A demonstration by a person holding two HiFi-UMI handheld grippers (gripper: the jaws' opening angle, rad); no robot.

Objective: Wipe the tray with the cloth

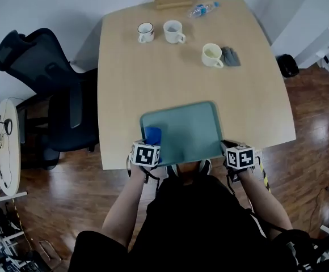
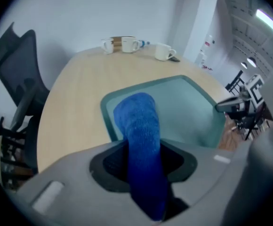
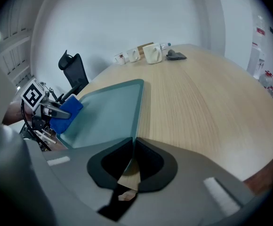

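Two grips: left gripper (image 2: pixel 143 147) pinches the soft, floppy cloth (image 2: pixel 136 117) mid-length (best held deep); right gripper (image 3: pixel 132 147) nips the rim of the stiff, probably light tray (image 3: pixel 108 107).

Head camera looks steeply down on the pale wooden bench (image 1: pixel 153 72) — both gripper cameras skim its near edge, sharing the teal tray (image 1: pixel 194 130).

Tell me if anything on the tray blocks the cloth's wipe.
Nothing visible. The tray is bare ahead of the cloth, held by the left hand-held gripper at its near-left corner. The right hand-held gripper only pinches the near-right rim; the mugs stand farther off.
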